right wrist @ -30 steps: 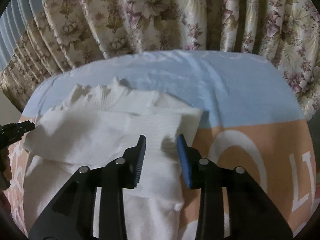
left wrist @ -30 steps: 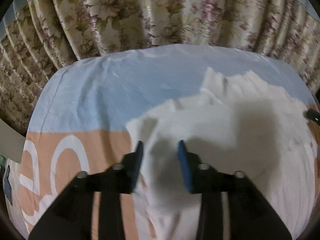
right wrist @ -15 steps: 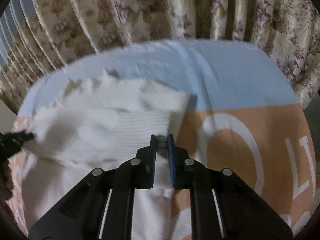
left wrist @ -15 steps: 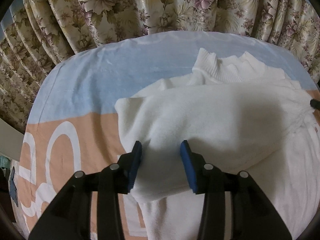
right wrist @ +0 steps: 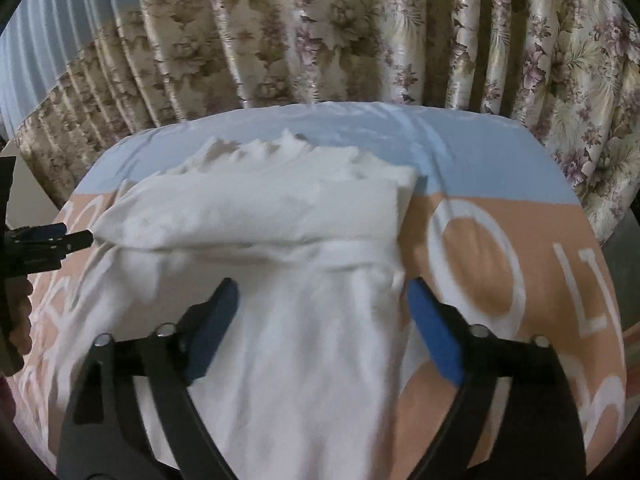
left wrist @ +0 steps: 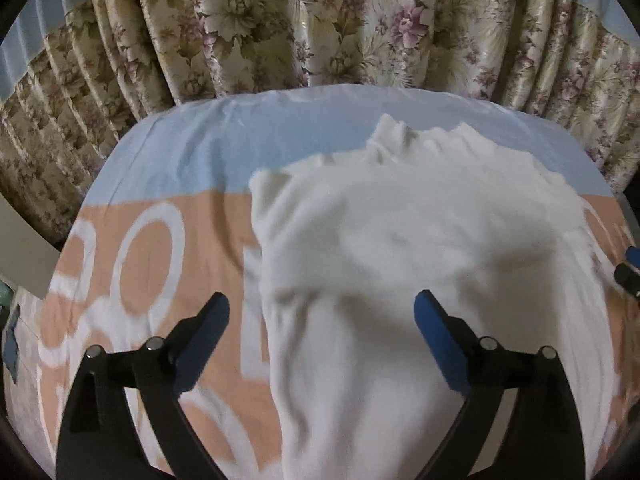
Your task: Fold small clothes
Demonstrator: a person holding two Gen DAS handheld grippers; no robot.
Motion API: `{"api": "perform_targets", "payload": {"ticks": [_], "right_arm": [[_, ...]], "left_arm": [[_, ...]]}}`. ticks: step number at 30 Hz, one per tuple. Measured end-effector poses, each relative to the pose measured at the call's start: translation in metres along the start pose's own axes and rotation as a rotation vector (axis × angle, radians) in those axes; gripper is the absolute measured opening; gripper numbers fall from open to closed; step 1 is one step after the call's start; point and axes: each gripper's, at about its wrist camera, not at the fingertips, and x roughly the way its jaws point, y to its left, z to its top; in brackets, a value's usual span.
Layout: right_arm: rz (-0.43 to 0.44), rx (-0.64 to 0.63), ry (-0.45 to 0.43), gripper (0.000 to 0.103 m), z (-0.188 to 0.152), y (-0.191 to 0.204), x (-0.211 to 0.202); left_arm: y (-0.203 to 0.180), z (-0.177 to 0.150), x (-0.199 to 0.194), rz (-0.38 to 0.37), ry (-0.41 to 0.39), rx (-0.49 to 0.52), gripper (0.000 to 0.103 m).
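Note:
A white knit sweater (left wrist: 420, 248) lies on the bed, its sleeves folded across the chest and its ribbed collar at the far end. It also shows in the right wrist view (right wrist: 288, 216). My left gripper (left wrist: 322, 320) is wide open and empty, hovering above the sweater's lower left part. My right gripper (right wrist: 320, 304) is wide open and empty above the lower right part, just below the folded sleeve band. The left gripper's tip (right wrist: 52, 236) shows at the left edge of the right wrist view, at the sweater's left side.
The bed sheet (left wrist: 168, 184) is pale blue at the far end and peach with large white letters nearer me. Floral curtains (left wrist: 320, 28) hang close behind the bed. The sheet's right half (right wrist: 500, 240) holds nothing.
Both grippers have opened wide and pulled back. The right gripper, shut on the folded sleeve half a second ago, has let it go. The sleeves now lie across the chest.

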Motion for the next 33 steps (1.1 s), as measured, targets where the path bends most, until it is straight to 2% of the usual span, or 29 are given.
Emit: {"api": "perform_targets", "payload": {"ticks": [3,8,12,18,25,33], "right_arm": [[0.000,0.024,-0.004,0.100,-0.019,0.010,-0.014],[0.013,0.031,0.027,0.100,-0.048,0.024,-0.029],[0.012,0.006,0.018,0.100,-0.062,0.036,-0.047],[-0.002,-0.008,-0.008,0.100,-0.074,0.049,-0.070],[-0.022,0.015,-0.016,0.100,-0.080,0.052,-0.089],[0.022,0.068,-0.007,0.100,-0.099,0.043,-0.103]], "left_arm": [[0.000,-0.029,-0.021,-0.015,-0.014,-0.017,0.095],[-0.003,-0.078,-0.047,0.039,-0.023,-0.022,0.099],[-0.006,-0.105,-0.058,0.006,-0.001,-0.026,0.099],[-0.008,-0.118,-0.073,-0.030,-0.016,-0.041,0.099],[-0.010,-0.125,-0.098,-0.015,-0.050,-0.055,0.099],[-0.007,-0.137,-0.115,-0.006,-0.063,-0.082,0.099]]}}
